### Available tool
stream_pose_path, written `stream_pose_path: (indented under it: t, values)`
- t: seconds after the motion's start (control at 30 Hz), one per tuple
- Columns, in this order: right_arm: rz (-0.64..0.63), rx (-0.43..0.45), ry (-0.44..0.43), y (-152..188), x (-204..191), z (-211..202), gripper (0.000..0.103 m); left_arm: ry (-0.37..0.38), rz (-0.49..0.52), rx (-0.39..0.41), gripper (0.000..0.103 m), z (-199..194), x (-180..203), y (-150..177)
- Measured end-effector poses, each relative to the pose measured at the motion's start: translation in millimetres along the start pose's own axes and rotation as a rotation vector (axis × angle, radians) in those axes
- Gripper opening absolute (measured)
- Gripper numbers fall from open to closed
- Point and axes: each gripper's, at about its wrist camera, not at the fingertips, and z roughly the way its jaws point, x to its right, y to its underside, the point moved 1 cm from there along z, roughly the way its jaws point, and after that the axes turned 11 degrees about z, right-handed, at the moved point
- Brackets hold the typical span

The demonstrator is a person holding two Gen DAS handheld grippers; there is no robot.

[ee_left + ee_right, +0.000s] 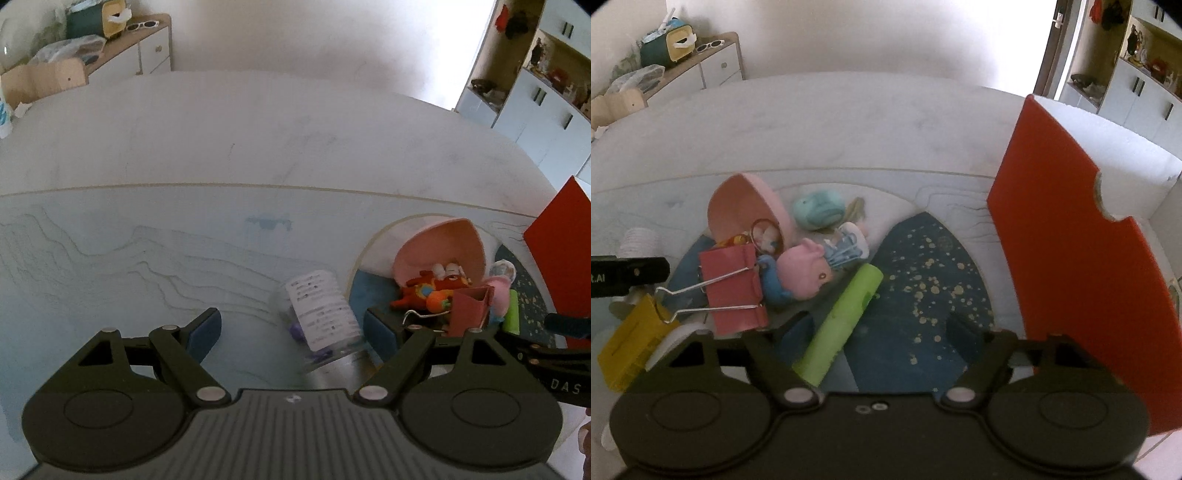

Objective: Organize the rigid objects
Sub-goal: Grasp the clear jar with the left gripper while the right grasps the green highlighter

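In your left view, your left gripper [291, 332] is spread wide around a clear bottle [323, 314] lying at 5 o'clock, not pinching it. In your right view, your right gripper [882, 328] is spread, and the green tube [842, 325] lies at 6 o'clock by its left finger

Beyond your work surface you see a low white cabinet [147, 55] with a wooden top against the far wall. A pair of white sunglasses [142, 25] lies on it, beside a teal and yellow tissue box [666, 44] with a tissue poking out. Crumpled clear plastic bags [66, 50] sit further left, and a tan cardboard box [44, 79] stands in front of them. At the far right you see white shelving [1137, 62] with open compartments holding small items too blurred to name.
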Motion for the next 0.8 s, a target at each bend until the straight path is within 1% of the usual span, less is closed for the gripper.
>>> stream_pose_path:
  t: [0.17,0.27,0.3,0.33,0.43,0.5,0.53,0.6,0.63,0.67,0.7,0.8]
  values:
    - [0.010,0.007,-0.007,0,-3,0,0.068,0.000,0.008,0.011,0.083,1,2,1]
    - [0.018,0.010,-0.014,0,-4,0,0.064,0.002,0.018,0.019,0.080,0,2,4]
    - [0.021,0.013,-0.015,0,-4,-1,0.059,0.006,0.021,0.022,0.077,0,2,5]
    - [0.023,0.016,-0.015,0,-4,-2,0.058,0.011,0.024,0.024,0.075,0,2,5]
    - [0.029,0.025,-0.013,1,-4,-4,0.049,0.025,0.023,0.031,0.066,-2,0,7]
    - [0.036,0.030,-0.007,1,-2,-4,0.041,0.044,0.017,0.034,0.056,-1,-2,6]
    - [0.040,0.033,-0.006,1,-2,-4,0.039,0.056,0.011,0.034,0.054,-2,-3,7]
    - [0.046,0.037,-0.003,1,0,-5,0.026,0.076,-0.002,0.033,0.045,-3,-6,8]
    - [0.050,0.038,-0.002,1,2,-6,0.023,0.082,-0.008,0.031,0.043,-4,-7,9]
    - [0.052,0.039,-0.001,1,3,-6,0.017,0.082,-0.011,0.029,0.041,-5,-8,9]
    - [0.053,0.039,0.000,1,4,-6,0.016,0.080,-0.011,0.028,0.041,-5,-9,9]
    - [0.057,0.039,-0.001,1,6,-7,0.015,0.085,-0.011,0.025,0.041,-8,-7,10]
